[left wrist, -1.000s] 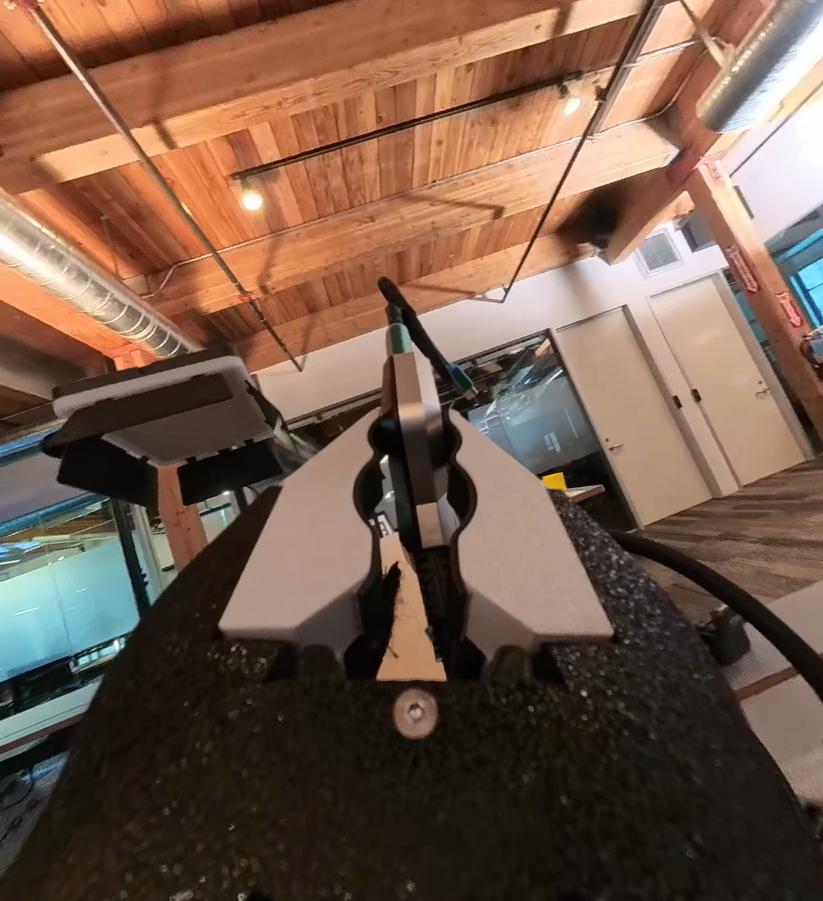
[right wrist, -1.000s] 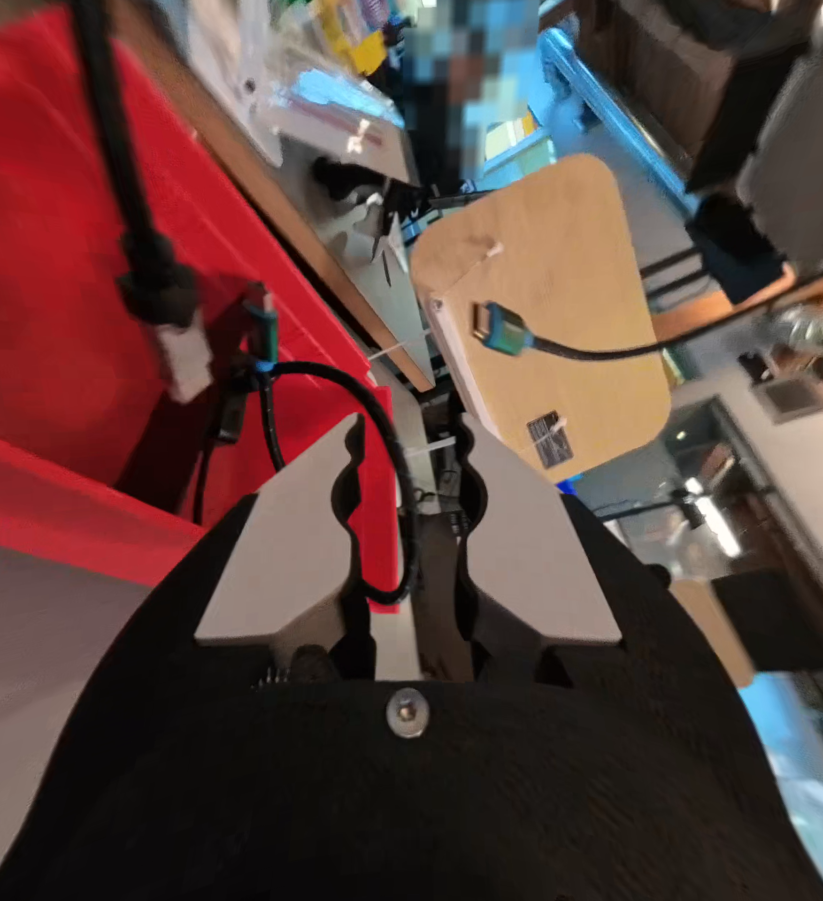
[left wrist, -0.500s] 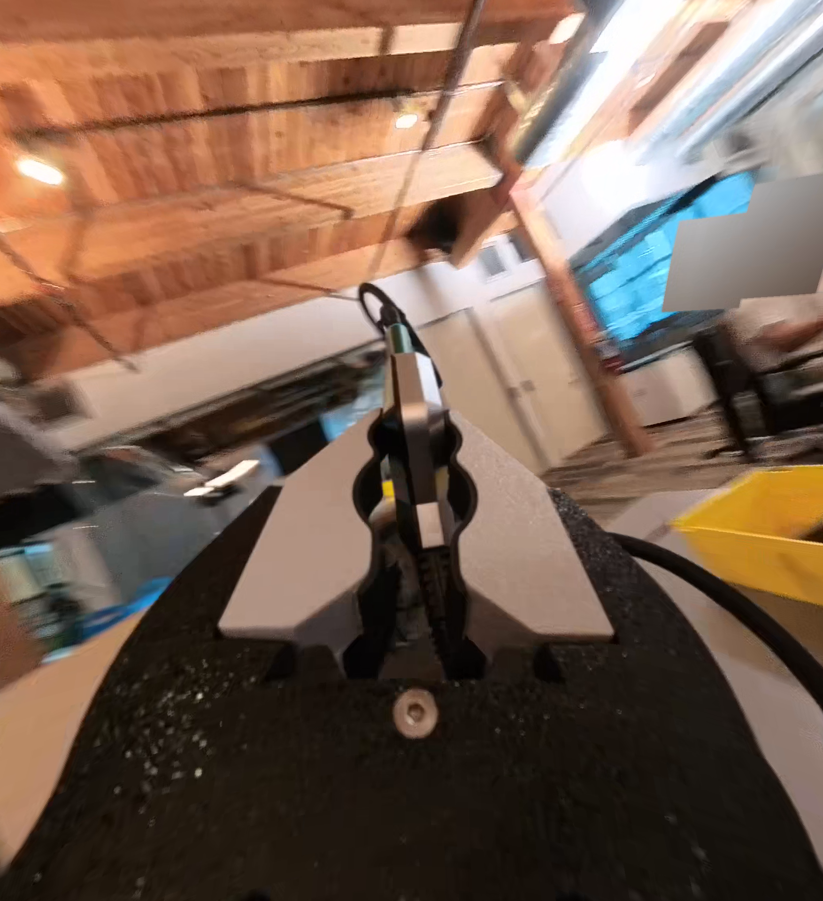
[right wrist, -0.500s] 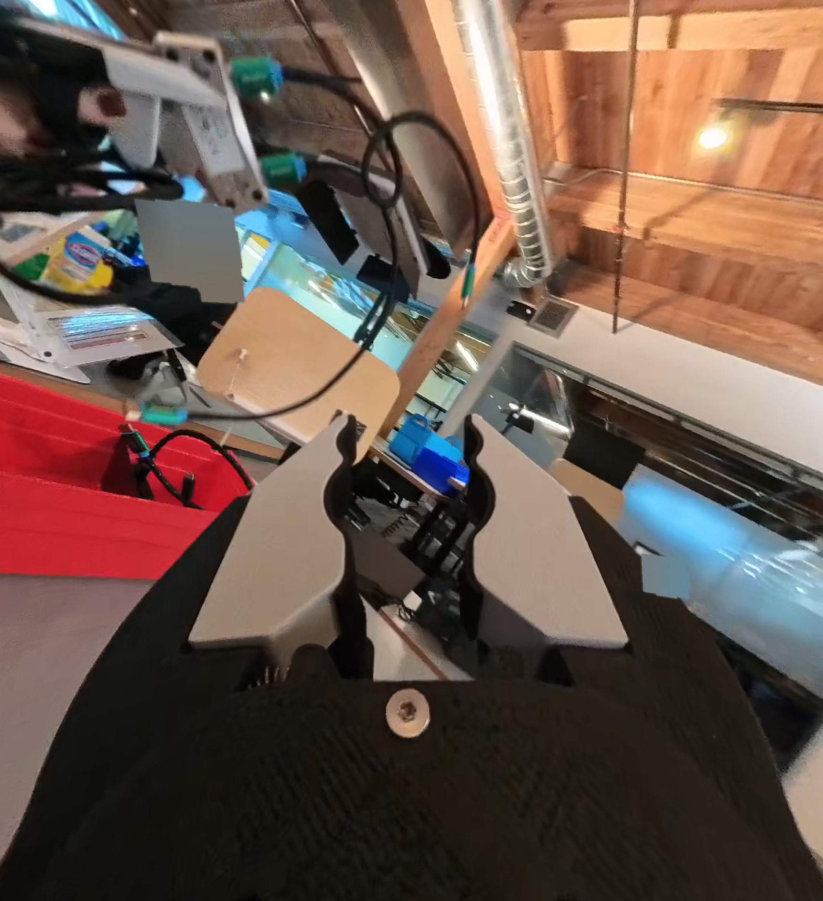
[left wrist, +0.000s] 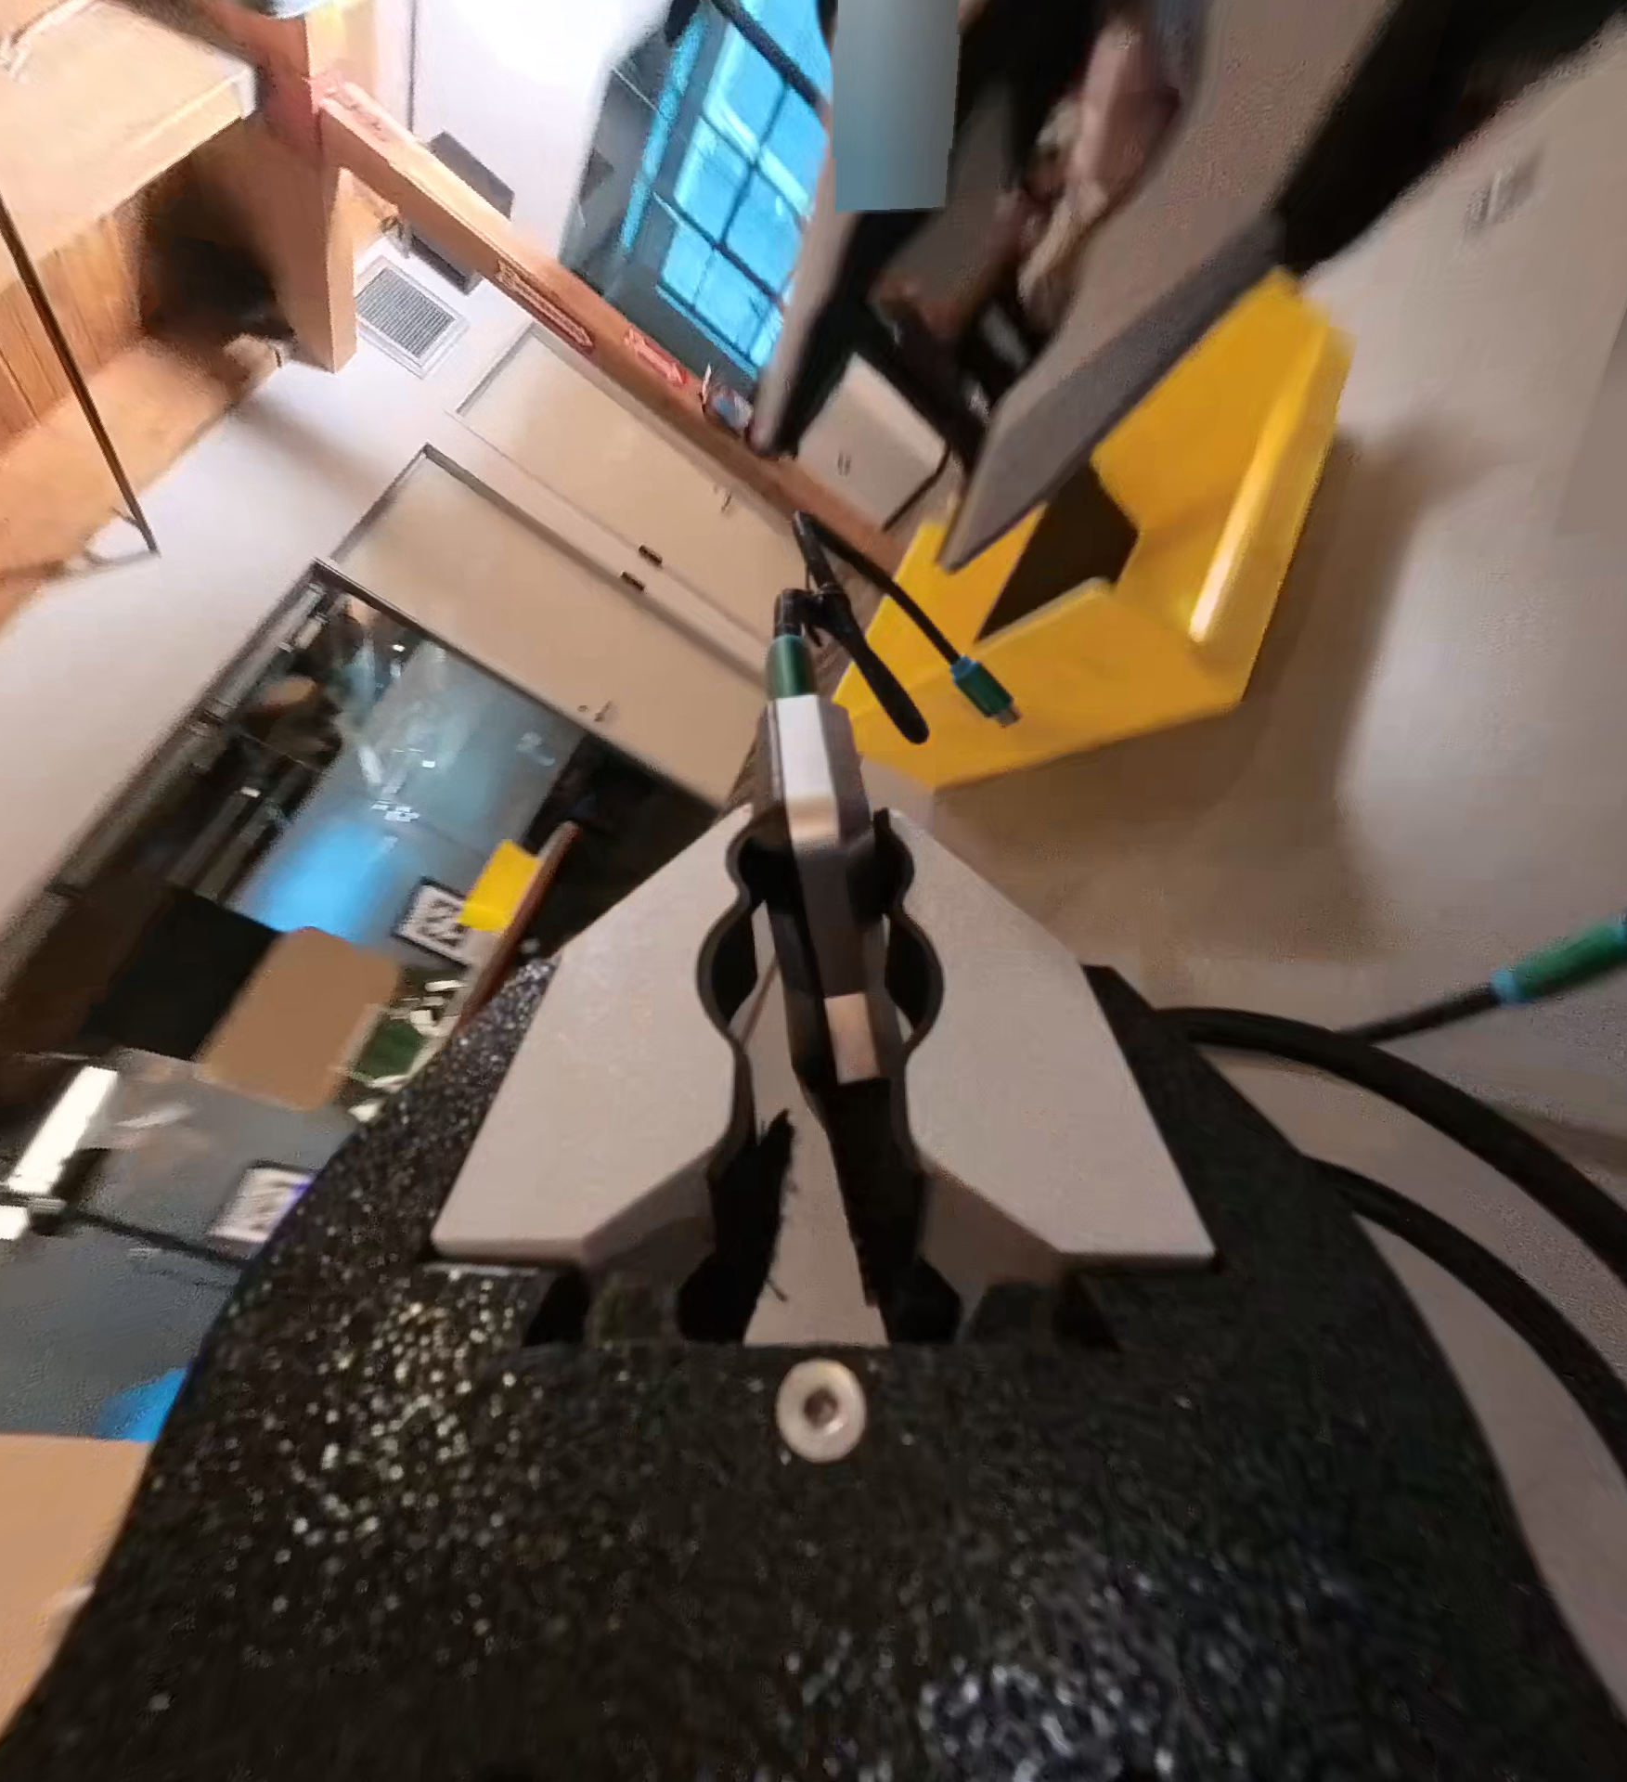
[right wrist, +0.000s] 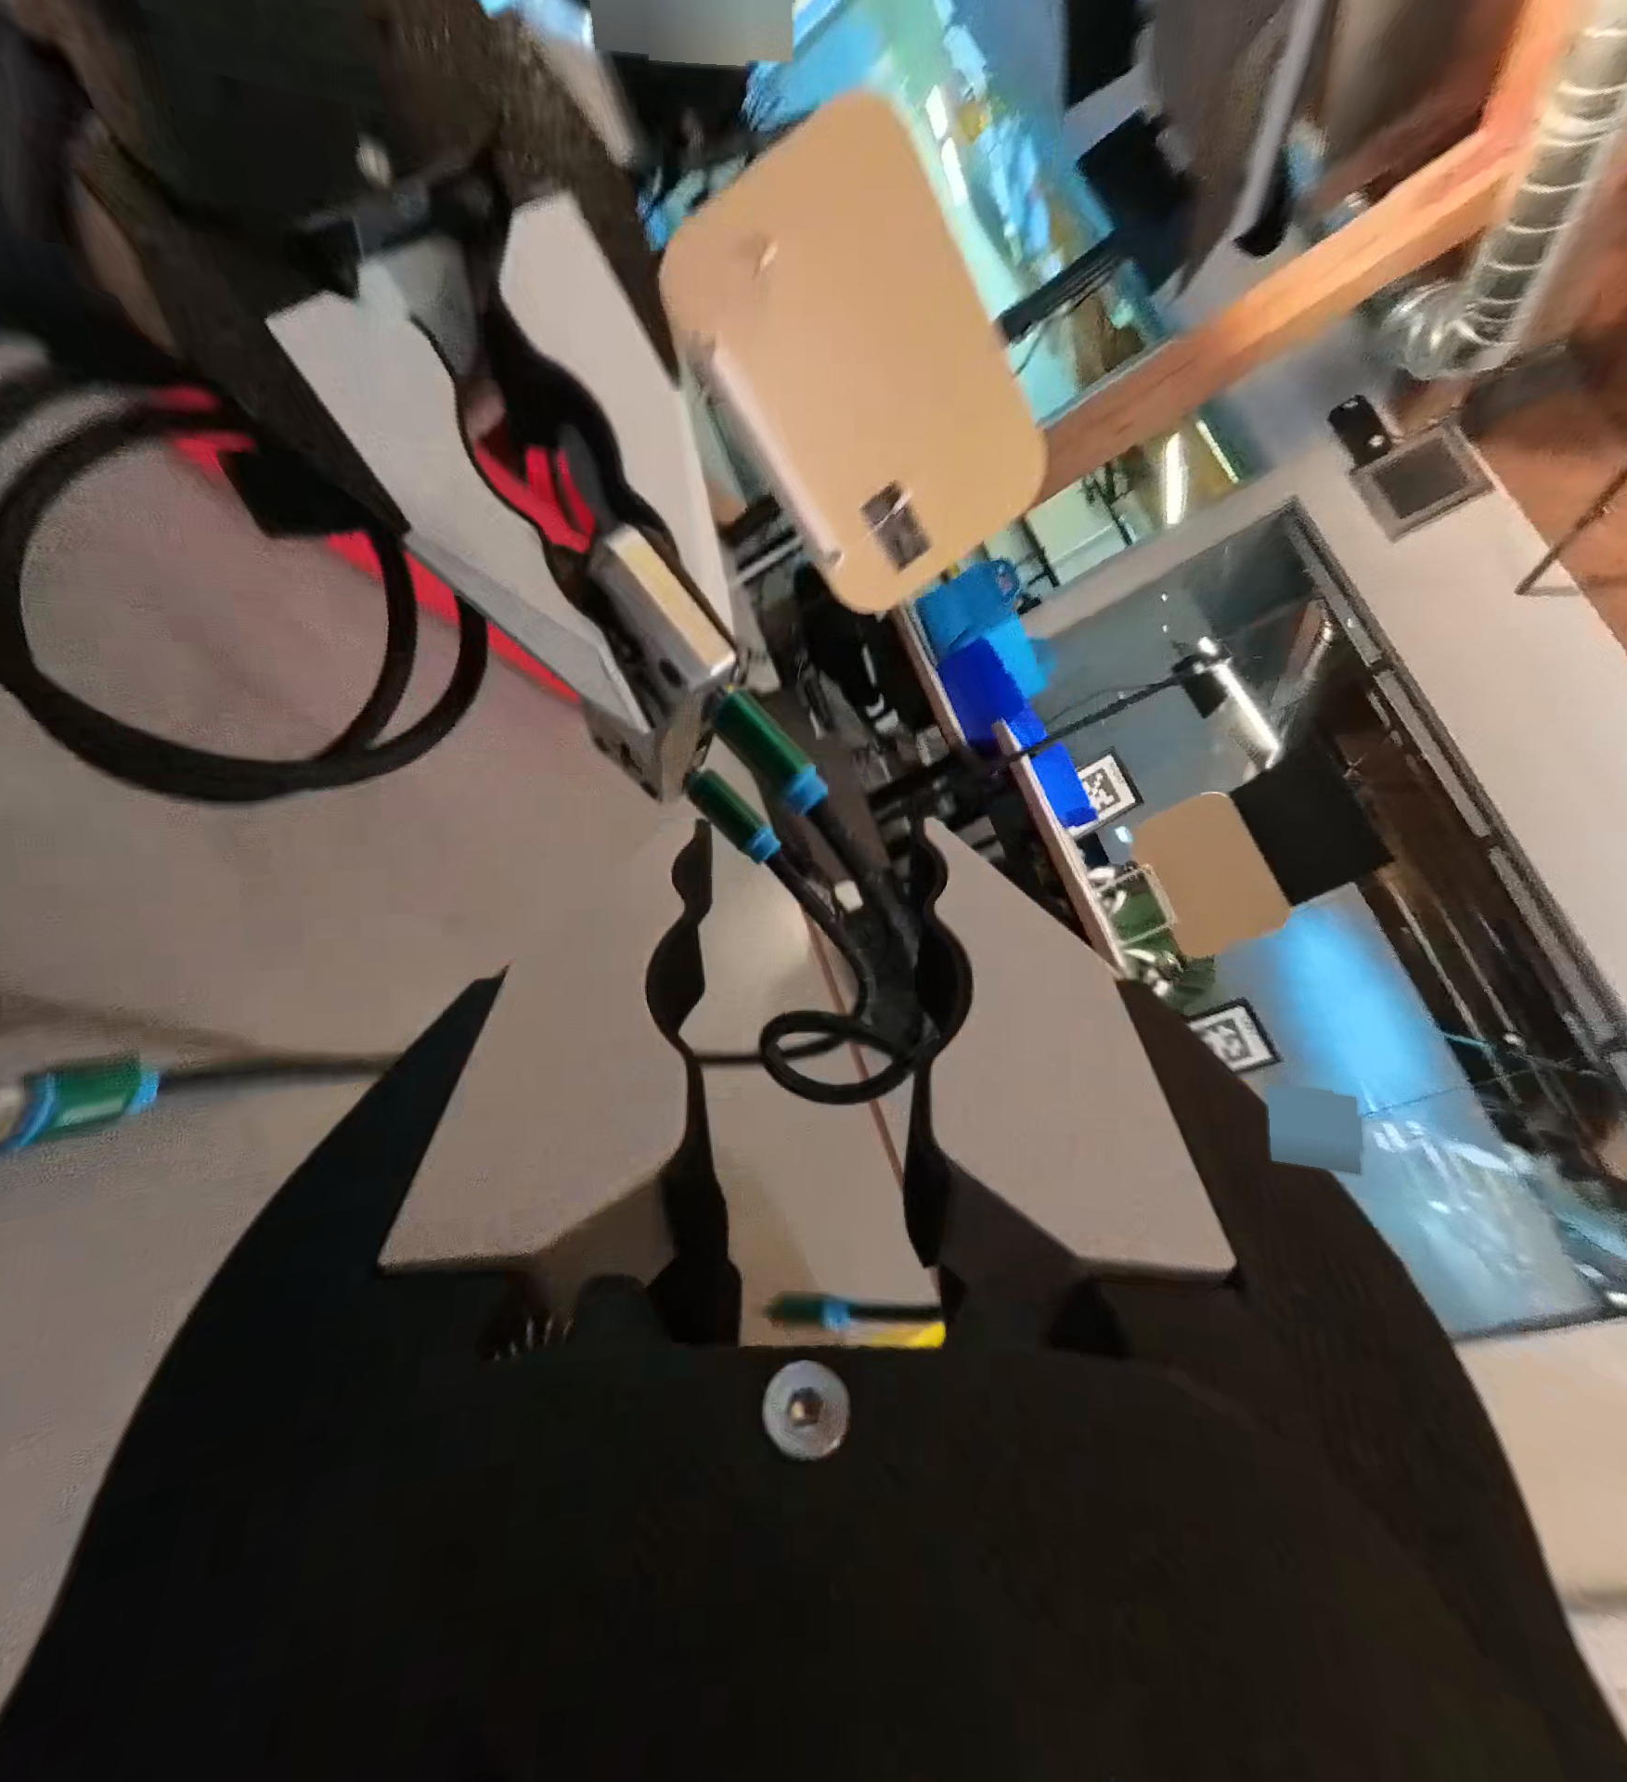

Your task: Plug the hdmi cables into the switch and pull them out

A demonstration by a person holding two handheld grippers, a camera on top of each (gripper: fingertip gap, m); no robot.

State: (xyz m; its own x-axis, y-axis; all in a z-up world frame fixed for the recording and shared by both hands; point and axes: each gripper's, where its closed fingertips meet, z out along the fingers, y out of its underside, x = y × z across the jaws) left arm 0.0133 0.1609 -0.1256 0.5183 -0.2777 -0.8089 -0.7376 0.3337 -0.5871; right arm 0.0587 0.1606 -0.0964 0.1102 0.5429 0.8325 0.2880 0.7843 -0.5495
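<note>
Tabletop point(left wrist: 1272, 868), pale and bare, fills the right of the left wrist view, with a yellow bin point(left wrist: 1127, 627) at upper right. Left gripper point(left wrist: 814, 849) at centre frame is pinched on the silver switch point(left wrist: 814, 820), held edge-on, long axis running up and away along the fingers. Right wrist view: same switch point(right wrist: 665, 617) sits at upper left of centre, two green-collared plugs point(right wrist: 756, 733) seated in its near end, their leads trailing down between the fingers of the right gripper point(right wrist: 809, 858), which is spread and empty. Plugs lie just ahead and slightly left of it; judgement: right is the nearer puller, draw along plug axis. One loose plug point(right wrist: 57, 1109) lies at left on the table; a black cable loop point(right wrist: 211, 675) hangs at upper left, possible snag.
</note>
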